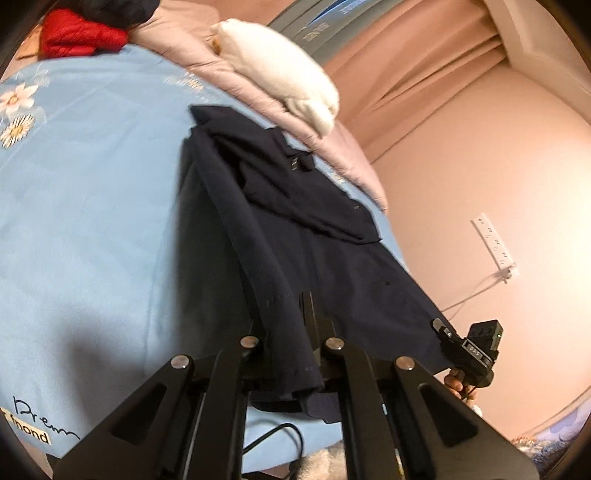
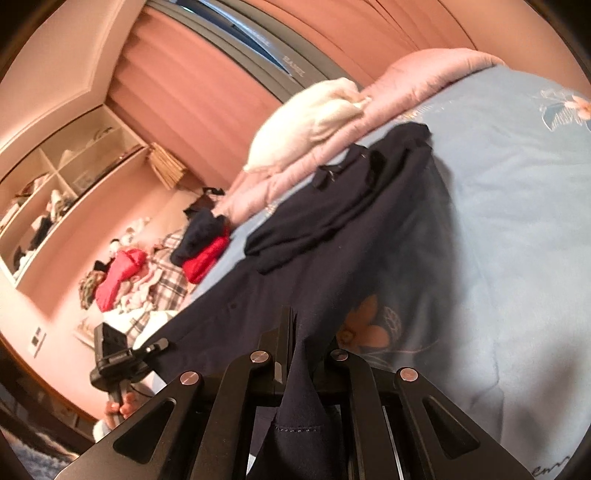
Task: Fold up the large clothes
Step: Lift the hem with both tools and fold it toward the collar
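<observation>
A dark navy garment [image 1: 295, 221] lies stretched on the light blue bedsheet [image 1: 92, 203], its collar end far, with a sleeve folded across its top. My left gripper [image 1: 291, 325] is shut on the garment's near hem, which hangs between its fingers. My right gripper [image 2: 295, 332] is shut on the hem's other corner; the garment [image 2: 332, 236] runs away from it toward the pillow. Each gripper shows in the other's view, the right one [image 1: 443, 332] and the left one [image 2: 159, 345], both lifting the hem edge above the bed.
A white pillow [image 1: 280, 70] rests on a pink quilt [image 1: 229, 74] at the bed's far end. Red and dark clothes [image 1: 81, 33] are piled at a bed corner. More clothes [image 2: 129, 273] lie on the floor beside shelves [image 2: 55, 184]. A wall socket strip [image 1: 495, 243] hangs nearby.
</observation>
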{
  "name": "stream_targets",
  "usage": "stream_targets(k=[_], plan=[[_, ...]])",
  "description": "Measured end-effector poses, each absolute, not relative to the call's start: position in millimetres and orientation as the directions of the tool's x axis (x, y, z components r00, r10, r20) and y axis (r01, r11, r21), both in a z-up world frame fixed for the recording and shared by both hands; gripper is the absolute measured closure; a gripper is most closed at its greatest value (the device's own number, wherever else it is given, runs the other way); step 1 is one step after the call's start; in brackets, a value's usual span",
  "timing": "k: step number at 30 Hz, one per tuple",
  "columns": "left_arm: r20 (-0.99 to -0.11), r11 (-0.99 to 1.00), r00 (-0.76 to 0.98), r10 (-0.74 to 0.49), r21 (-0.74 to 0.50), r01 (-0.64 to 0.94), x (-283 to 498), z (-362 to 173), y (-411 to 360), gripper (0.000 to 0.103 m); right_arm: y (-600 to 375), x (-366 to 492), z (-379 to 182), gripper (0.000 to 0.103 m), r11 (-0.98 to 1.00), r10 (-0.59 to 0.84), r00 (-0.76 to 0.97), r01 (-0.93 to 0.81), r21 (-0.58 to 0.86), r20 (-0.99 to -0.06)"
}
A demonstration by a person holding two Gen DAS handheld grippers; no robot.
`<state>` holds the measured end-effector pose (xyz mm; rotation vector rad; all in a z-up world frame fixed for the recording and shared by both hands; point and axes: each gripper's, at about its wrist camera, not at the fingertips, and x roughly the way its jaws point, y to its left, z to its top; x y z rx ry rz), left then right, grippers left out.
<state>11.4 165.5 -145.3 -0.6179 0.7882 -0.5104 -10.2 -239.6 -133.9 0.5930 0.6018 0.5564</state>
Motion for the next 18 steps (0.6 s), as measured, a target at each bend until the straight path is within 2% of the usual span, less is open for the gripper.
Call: stream_targets(k=[13, 18], plan=[[-0.384, 0.672, 0.630, -0.675, -0.672, 0.311, -36, -78, 172, 0.098, -254, -45, -90, 0.098, 0.689, 0.647, 0.716, -0.402, 0.603, -0.262], [-0.298, 0.628, 0.640, -0.708, -0.680, 0.378, -55, -50, 178, 0.097, -251, -69, -65, 0.098, 0.697, 0.659, 0.720, -0.478, 0.534, -0.216]])
